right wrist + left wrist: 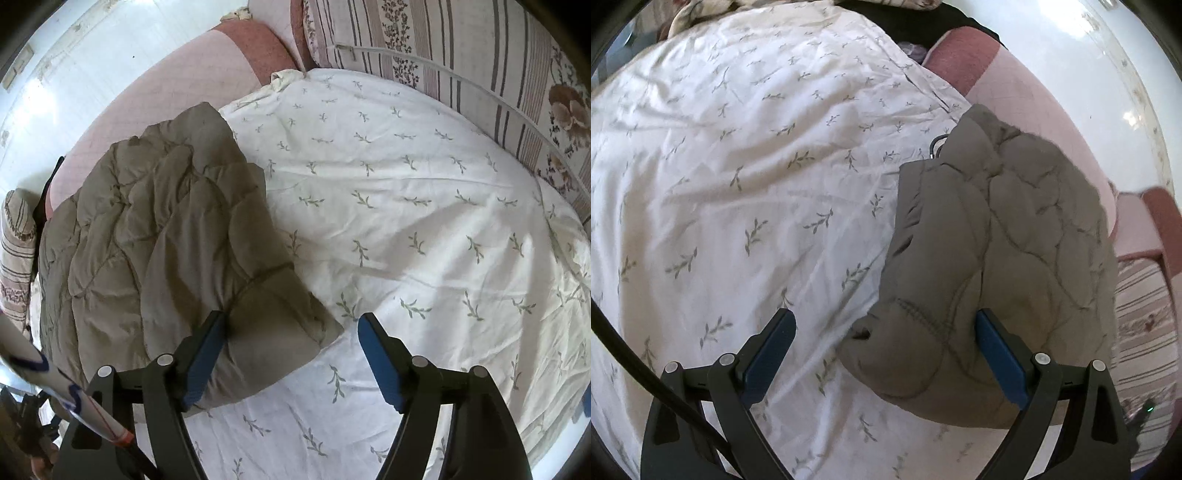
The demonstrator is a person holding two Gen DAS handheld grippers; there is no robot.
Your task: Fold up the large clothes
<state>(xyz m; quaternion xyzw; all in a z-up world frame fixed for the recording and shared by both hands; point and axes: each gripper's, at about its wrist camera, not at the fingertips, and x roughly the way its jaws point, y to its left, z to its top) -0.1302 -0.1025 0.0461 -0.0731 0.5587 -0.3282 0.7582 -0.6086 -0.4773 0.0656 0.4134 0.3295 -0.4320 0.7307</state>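
Left wrist view shows a black zip pull (936,146) at the folded jacket's (997,236) far edge, hidden from the right. Both grippers (left (884,354), right (291,360)) gape wide, gripping nothing, over its near corner. White duvet (424,206) spreads wide beside it.

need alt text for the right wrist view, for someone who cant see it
A folded grey-brown quilted jacket lies on a white leaf-print duvet, with the open right gripper at its near corner, one blue-padded finger against the fabric. A striped floral cushion sits behind the duvet.
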